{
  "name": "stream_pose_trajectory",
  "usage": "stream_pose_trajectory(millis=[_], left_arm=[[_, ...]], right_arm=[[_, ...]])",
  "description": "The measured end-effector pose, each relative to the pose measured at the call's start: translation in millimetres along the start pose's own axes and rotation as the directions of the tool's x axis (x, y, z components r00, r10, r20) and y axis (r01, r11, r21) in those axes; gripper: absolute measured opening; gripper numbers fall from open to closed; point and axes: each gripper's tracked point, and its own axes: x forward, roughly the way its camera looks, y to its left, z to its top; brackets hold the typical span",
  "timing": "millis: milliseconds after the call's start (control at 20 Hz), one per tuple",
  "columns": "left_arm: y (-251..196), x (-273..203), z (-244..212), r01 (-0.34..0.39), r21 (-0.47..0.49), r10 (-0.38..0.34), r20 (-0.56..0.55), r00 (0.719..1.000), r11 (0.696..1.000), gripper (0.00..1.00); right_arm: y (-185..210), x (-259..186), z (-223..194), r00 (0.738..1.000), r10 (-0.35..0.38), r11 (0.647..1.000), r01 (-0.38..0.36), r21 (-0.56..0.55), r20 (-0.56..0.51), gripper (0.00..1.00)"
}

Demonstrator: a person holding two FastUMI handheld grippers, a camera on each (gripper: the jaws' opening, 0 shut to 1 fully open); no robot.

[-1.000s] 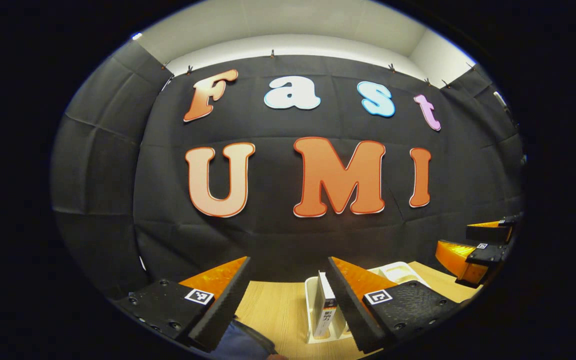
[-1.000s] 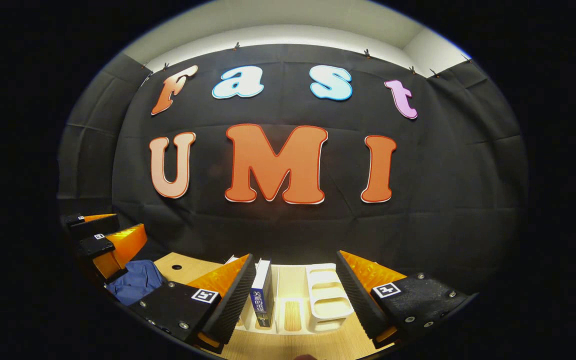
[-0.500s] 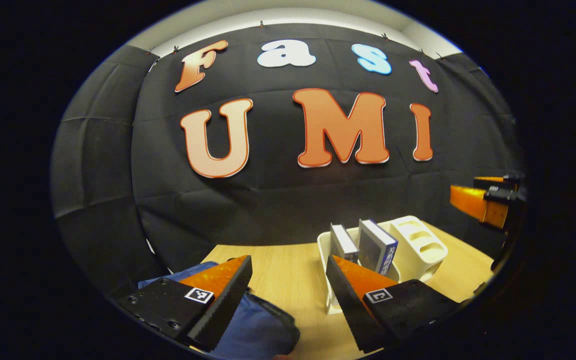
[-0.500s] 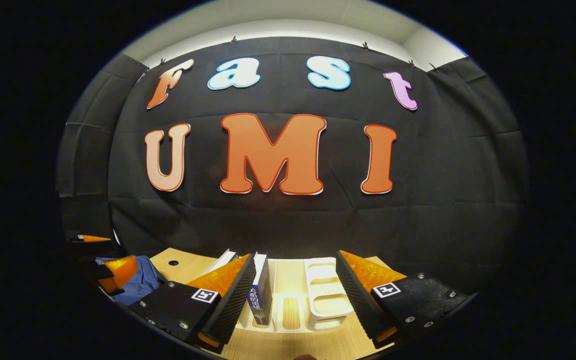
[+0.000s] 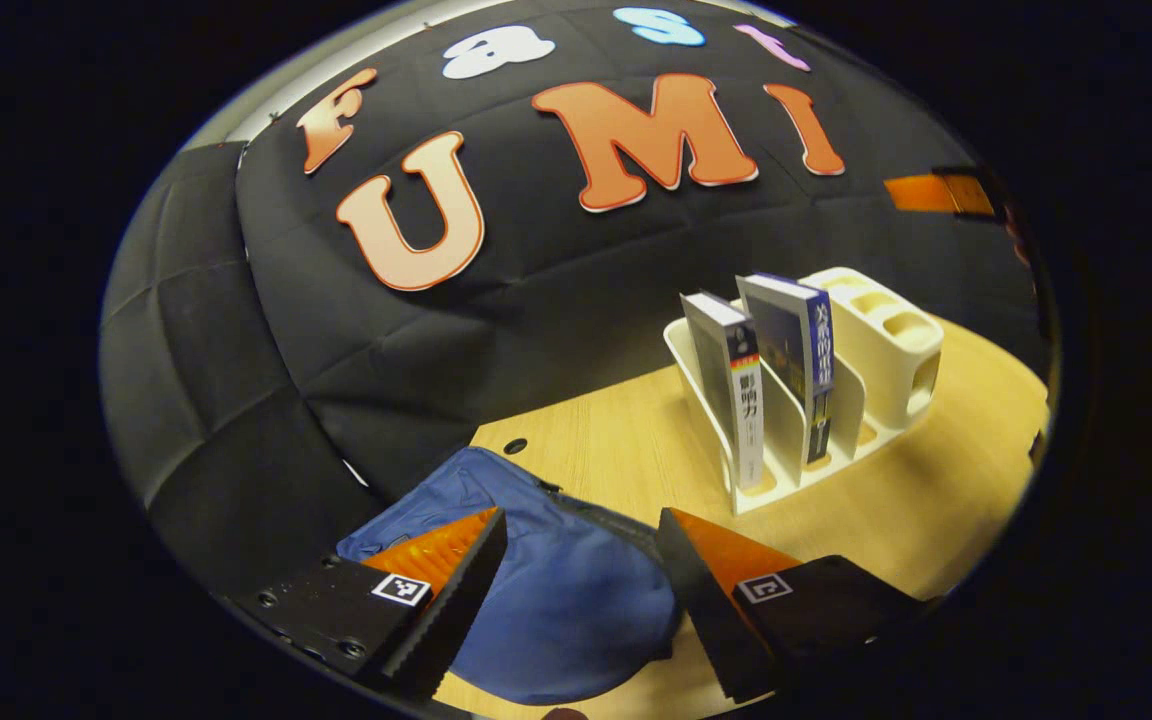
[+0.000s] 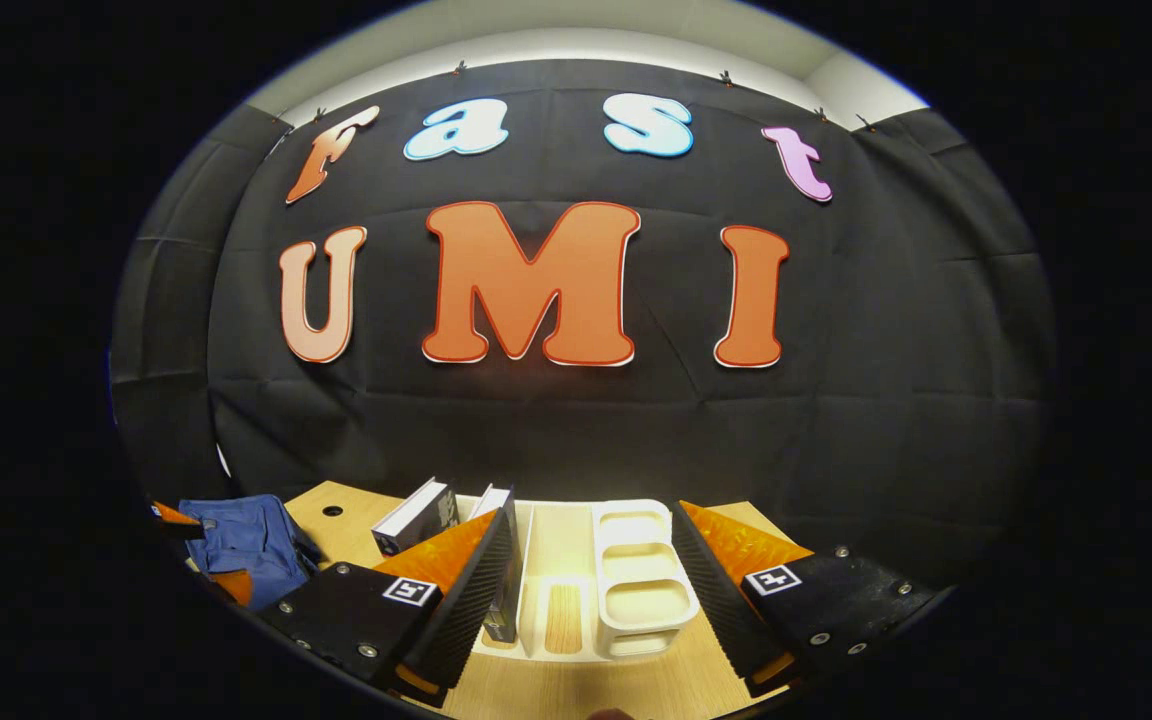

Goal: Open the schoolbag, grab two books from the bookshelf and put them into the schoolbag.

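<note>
Tipping our left gripper [image 5: 576, 570] down, spread, over the shut bag [image 5: 556, 590] to open it, we hold the right [image 6: 591, 580] spread before both books [image 5: 781, 350] in the shelf [image 6: 636, 585].

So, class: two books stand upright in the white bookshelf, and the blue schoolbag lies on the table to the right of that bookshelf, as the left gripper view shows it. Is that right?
Not quite. In the left gripper view the blue schoolbag lies to the left of the white bookshelf, not the right, below the open left claw. The two books do stand upright in the bookshelf.
</note>
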Motion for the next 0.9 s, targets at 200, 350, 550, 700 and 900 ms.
stream_pose_trajectory(millis=[200, 350, 550, 700, 900], left_arm=[[-22.7, 2.7, -46.7, 0.017, 0.154, -0.002, -0.099, 0.995, 0.988, 0.9], [-40.8, 2.7, -79.6, 0.032, 0.234, 0.009, -0.173, 0.985, 0.972, 0.97], [-61.1, 5.9, -114.6, 0.054, 0.288, 0.019, -0.244, 0.97, 0.956, 0.97], [-58.7, 11.9, -134.2, 0.028, 0.32, 0.069, -0.289, 0.955, 0.947, 0.97], [-59.8, 23.0, -151.7, -0.004, 0.402, 0.143, -0.318, 0.937, 0.916, 0.96]], right_arm=[[-21.5, 6.5, -8.7, 1.0, -0.024, 1.0, 0.024, -0.002, -0.008, 0.96], [-39.8, 8.0, -16.8, 0.998, -0.052, 0.999, 0.052, -0.002, -0.021, 0.96], [-59.3, 8.5, -26.7, 0.996, -0.077, 0.997, 0.077, -0.01, -0.036, 0.96], [-68.3, 6.9, -32.0, 0.995, -0.089, 0.996, 0.088, -0.012, -0.045, 0.96], [-74.6, 4.9, -35.3, 0.994, -0.095, 0.995, 0.094, -0.012, -0.051, 0.96]])
